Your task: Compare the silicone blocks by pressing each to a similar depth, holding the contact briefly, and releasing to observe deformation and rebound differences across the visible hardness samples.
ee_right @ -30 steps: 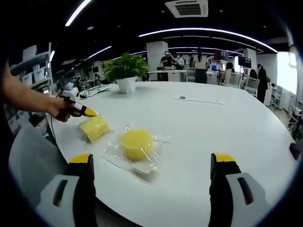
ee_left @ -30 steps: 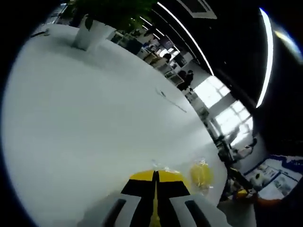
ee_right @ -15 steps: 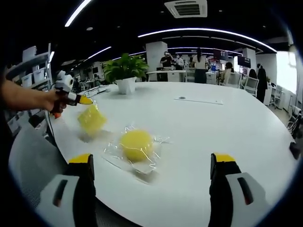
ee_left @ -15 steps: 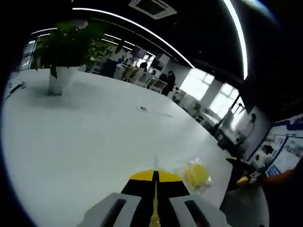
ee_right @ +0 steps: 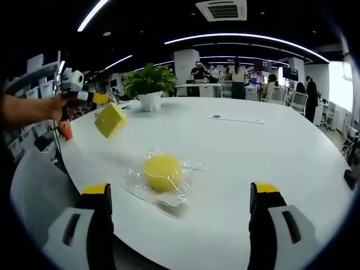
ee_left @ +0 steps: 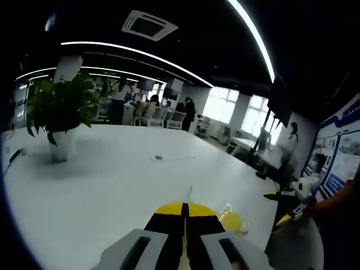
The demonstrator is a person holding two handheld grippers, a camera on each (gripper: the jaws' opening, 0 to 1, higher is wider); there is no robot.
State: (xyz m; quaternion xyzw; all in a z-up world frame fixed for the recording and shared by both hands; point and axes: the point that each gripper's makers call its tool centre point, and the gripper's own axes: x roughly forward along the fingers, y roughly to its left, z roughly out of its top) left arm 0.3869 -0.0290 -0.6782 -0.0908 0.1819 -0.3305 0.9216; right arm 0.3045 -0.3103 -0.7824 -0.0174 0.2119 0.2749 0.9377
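A round yellow silicone block (ee_right: 162, 171) in a clear wrapper lies on the white table (ee_right: 253, 146), just ahead of my right gripper (ee_right: 181, 192), whose jaws stand wide open on either side of it without touching. A square yellow block (ee_right: 110, 120) hangs tilted in the air above the table's left part, dangling from the tip of my left gripper (ee_right: 94, 98), held by a hand. In the left gripper view my left gripper (ee_left: 184, 207) is shut with only a thin sliver between its jaws, and the round block (ee_left: 230, 220) lies low to the right.
A potted plant (ee_right: 149, 84) in a white pot stands at the table's far side, also in the left gripper view as the plant (ee_left: 59, 112). A thin flat item (ee_right: 236, 118) lies further back. The table's rounded near edge runs just before my right jaws. People stand in the office behind.
My left gripper has lifted the square yellow block off the table, up and away from the round block. The left gripper view tilted level. My right gripper stayed still and open.
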